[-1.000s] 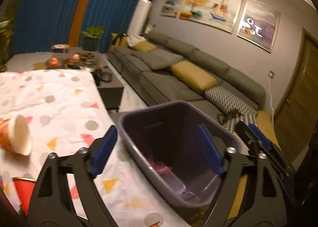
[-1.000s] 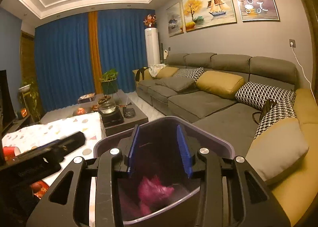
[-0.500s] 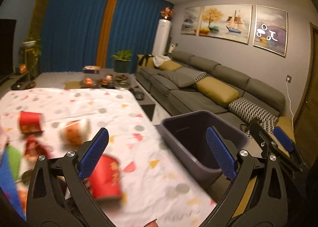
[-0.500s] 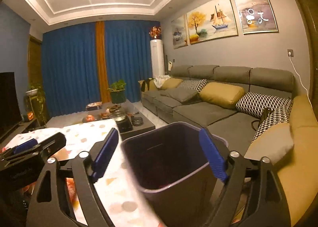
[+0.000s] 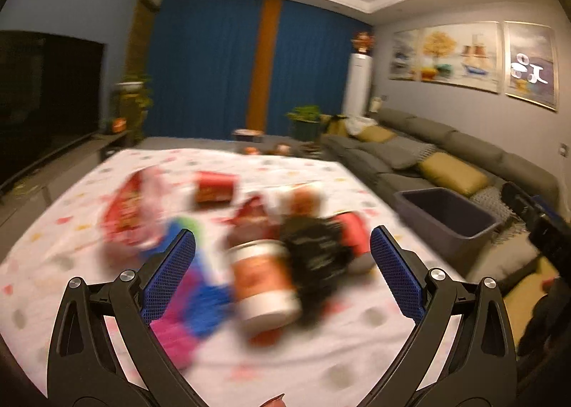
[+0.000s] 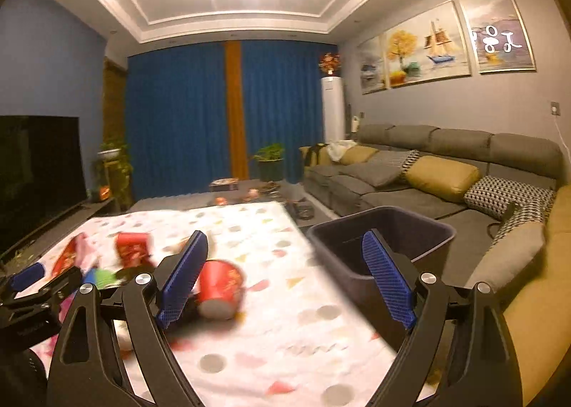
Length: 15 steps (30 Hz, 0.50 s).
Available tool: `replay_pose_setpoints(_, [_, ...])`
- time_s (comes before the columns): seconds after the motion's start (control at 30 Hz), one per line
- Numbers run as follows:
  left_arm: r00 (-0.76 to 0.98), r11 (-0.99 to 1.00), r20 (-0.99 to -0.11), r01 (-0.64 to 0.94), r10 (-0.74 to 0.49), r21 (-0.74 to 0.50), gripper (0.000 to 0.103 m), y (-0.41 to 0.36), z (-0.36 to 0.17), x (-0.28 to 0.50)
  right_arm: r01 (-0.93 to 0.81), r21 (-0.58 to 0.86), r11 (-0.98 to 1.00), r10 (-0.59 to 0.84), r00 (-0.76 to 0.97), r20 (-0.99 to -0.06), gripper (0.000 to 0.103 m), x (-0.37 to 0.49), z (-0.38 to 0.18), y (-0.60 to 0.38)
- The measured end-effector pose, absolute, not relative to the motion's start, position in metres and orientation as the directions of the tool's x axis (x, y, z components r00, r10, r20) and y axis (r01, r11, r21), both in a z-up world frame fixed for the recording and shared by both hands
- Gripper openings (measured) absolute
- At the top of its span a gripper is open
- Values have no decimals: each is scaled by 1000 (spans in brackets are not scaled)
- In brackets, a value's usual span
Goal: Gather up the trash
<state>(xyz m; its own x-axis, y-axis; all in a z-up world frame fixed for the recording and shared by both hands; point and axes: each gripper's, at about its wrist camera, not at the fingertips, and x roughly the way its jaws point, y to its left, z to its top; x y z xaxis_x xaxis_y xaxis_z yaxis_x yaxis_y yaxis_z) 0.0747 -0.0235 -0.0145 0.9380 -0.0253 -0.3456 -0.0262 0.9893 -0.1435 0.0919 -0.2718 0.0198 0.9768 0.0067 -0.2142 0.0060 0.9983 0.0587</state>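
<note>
Blurred trash lies in a heap on the patterned tablecloth (image 5: 321,367): an orange-and-white paper cup (image 5: 264,285), a black crumpled wrapper (image 5: 317,253), red cups (image 5: 214,187), a red snack bag (image 5: 125,214) and a pink-blue wrapper (image 5: 185,314). My left gripper (image 5: 283,278) is open and empty above the orange cup. The grey bin (image 5: 446,218) stands off the table's right edge. My right gripper (image 6: 285,282) is open and empty, between a red cup (image 6: 219,287) and the bin (image 6: 382,235).
A grey sofa (image 6: 428,178) with yellow cushions runs along the right wall. A dark TV (image 5: 46,93) is on the left. A low coffee table (image 6: 249,189) with small items stands beyond the table, before blue curtains.
Both grippers swung left from the bin toward the table. The right gripper opened wide after dropping a pink wrapper in the bin. The trash heap now fills the left view.
</note>
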Motion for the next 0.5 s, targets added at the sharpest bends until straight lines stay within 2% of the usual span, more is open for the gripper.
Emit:
replay_pose_setpoints(0.27, [917,980,-394,-136,69,-143,97,47,-40,37,-115,33,993,119,962,-245,86,79,4,-213])
replay_pose_setpoints(0.5, [883,982,-469,-118,36,-147,94,60,-60,45,-160,23,987,160,950,-266,86,78,-4,-186])
